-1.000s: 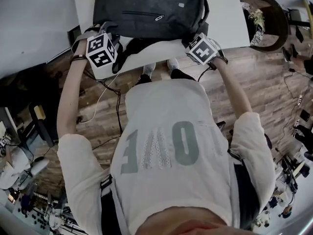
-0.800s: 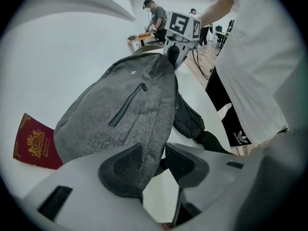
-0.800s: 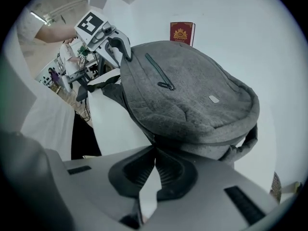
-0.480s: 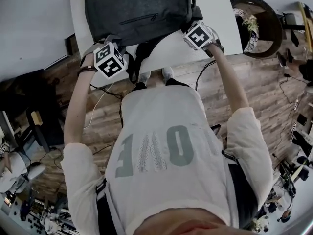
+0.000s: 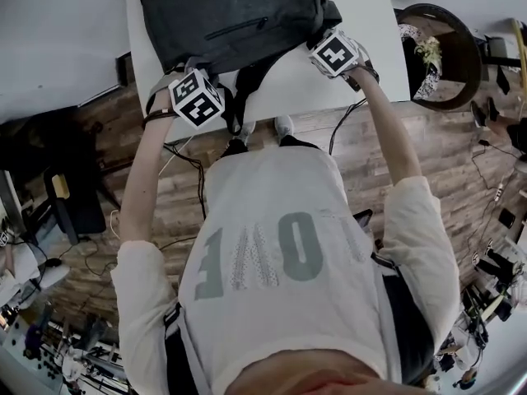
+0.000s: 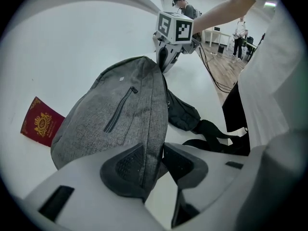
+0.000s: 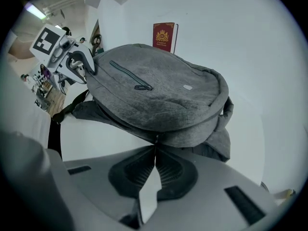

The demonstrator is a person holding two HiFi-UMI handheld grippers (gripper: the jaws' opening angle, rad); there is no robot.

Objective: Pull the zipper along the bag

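Task item: zipper pull (image 7: 155, 139). It is pinched at the very tip of the right gripper (image 7: 155, 153), whose jaws are pressed together on it with no gap seen between the pads. The pull sits on the main zipper track along the rim of the grey backpack (image 7: 159, 97), at the end nearest that gripper. The backpack is laid flat, front pocket up, near the front edge of the white table (image 5: 370, 23). Its black straps (image 6: 202, 129) are trailed off the side facing the person.

The opposite end of the bag is held by the left gripper (image 6: 161, 157). Its jaws have just been closing, and a fold of grey fabric at the rim is squeezed between the pads (image 6: 127, 163).

Judged purpose: an anchor. With that end pinned, the shell can be held taut and the slider run along the track, rather than the whole bag being dragged over the table. Both grippers are angled steeply down, so the seam is approached from above.

Step judged: grips set, pull about to be started or barely under way. How much of the track is open cannot be told.

Risks: the thin pull slipping out of the pads, or fabric bunching ahead of the slider.

A red booklet (image 6: 41, 124) is lying on the table by the bag's far side. Contact with the bag cannot be told, and it is not involved.
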